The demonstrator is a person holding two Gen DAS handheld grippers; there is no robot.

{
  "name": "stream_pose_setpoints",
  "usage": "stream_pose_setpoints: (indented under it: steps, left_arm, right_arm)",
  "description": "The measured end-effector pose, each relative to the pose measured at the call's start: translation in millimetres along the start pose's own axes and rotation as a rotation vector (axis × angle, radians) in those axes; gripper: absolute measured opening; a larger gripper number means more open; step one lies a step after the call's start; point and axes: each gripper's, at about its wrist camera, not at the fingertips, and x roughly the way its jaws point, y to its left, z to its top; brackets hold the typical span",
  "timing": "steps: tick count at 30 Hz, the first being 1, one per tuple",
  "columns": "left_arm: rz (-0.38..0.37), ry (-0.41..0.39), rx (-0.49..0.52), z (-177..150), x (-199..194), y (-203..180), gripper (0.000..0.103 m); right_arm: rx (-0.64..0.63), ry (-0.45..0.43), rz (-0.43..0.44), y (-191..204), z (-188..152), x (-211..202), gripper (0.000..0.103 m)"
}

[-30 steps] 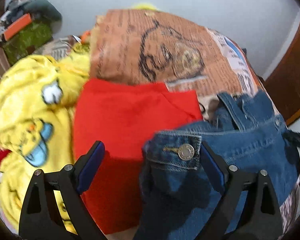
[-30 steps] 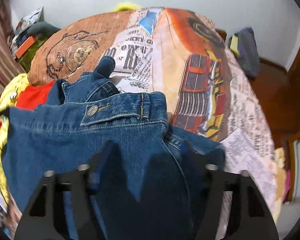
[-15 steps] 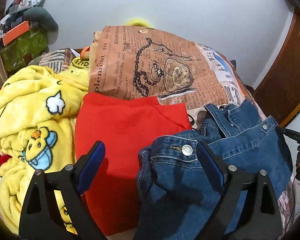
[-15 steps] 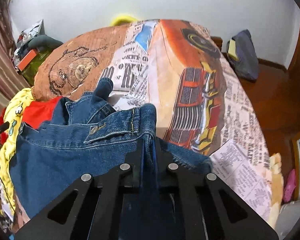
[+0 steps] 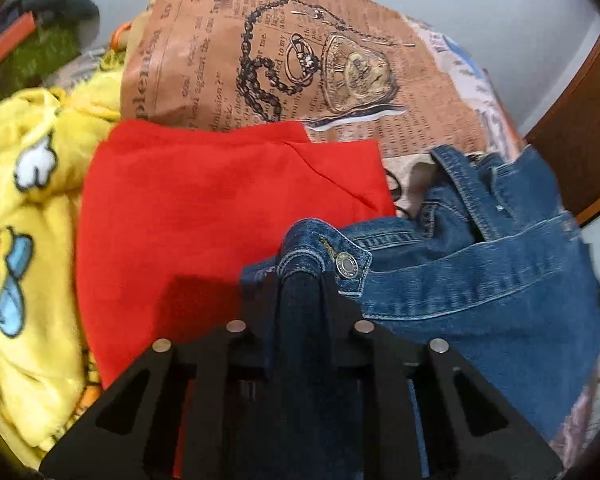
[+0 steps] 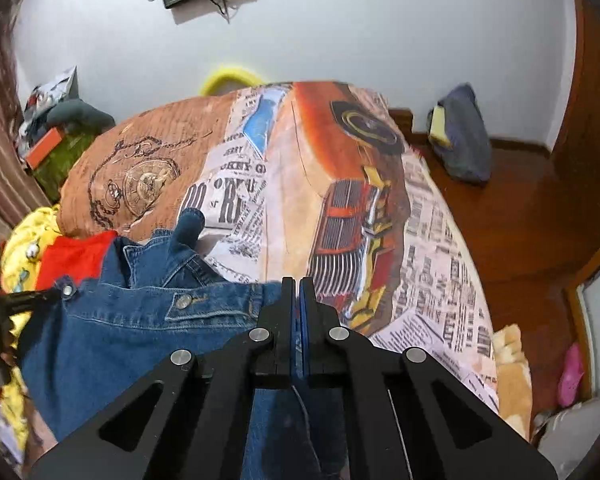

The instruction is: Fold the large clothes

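With the denim jacket [image 5: 480, 280] pinched at opposite edges by both closed grippers, left [image 5: 300, 280] and right [image 6: 299, 286], the heavy cloth could be lost from the fingers if lifted unevenly over the bed [image 6: 380, 160].

bedspread, brown part [image 5: 228, 60]: newsprint look, can make out "plement" + bits like "to my", "against the", "admission" — rest too tiny/blurry imo
bedspread, white part [image 6: 236, 196]: big headline letters, "R" plus what looks like "00", above it sth like "KNY G" — cut off by folds, can't get whole words
bedspread, right edge [image 6: 440, 240]: cols of fine print, unreadable
denim jacket button [image 5: 347, 267]: embossed ring, lettering too small to tell
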Motion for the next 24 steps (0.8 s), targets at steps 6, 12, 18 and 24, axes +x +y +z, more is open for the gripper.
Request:
stream_pose_setpoints:
  steps: [6, 12, 18, 24]
  left_arm:
    - [0.108, -0.041, 0.007, -14.9, -3.4, 0.0, 0.021]
    - [0.16, -0.086, 0.1, -20.4, -34.3, -19.6, 0.027]
    - [0.077, -0.157, 0.187, -39.5, -80.5, -52.9, 0.053]
    - [-0.047, -0.121, 0.25, -67.3, -77.0, -87.4, 0.065]
  right_arm:
    - [-0.049, 0.069, 0.018, 7.9, -27.0, 2.5, 0.002]
    - [-0.142, 0.107, 0.048, 45.8, -52.9, -2.5, 0.011]
    - [-0.22, 0.064, 0.182, 110.8, -65.7, -11.4, 0.026]
    - [-0.312, 0.081, 0.255, 172.5, -87.6, 4.5, 0.05]
